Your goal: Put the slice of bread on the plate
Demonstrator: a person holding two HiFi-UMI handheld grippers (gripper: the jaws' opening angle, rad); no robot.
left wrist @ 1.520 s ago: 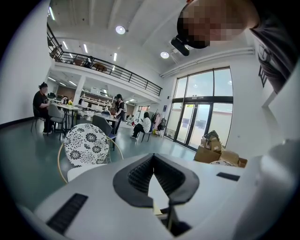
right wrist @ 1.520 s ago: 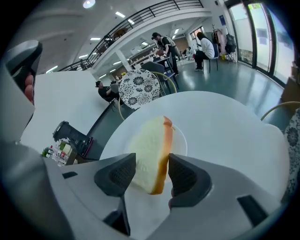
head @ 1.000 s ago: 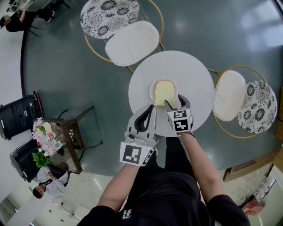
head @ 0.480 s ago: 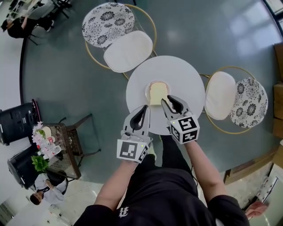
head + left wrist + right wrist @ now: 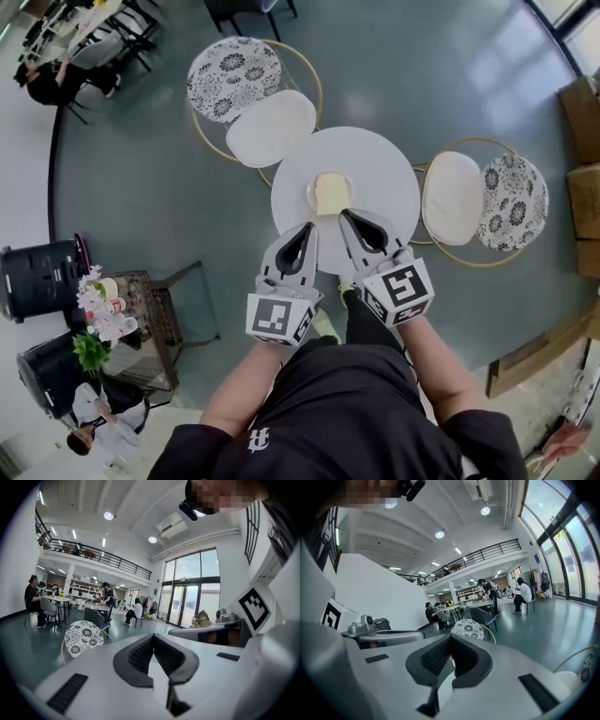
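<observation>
Bread slice (image 5: pixel 331 194) handling: nearest, left gripper (image 5: pixel 310 226) and right gripper (image 5: pixel 347 216) hang clenched on nothing; at their twelve o'clock it lies on the plate (image 5: pixel 311 199), mid table (image 5: pixel 384 178); light, soft, tearable, so pinch a crust edge gently

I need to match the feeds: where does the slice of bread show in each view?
Head view: slice of bread on the plate, middle of the round white table, upper centre.
Left gripper view: not in it.
Right gripper view: not in it.
Shared landmark: the flower-patterned chair back, seen in all three.
</observation>
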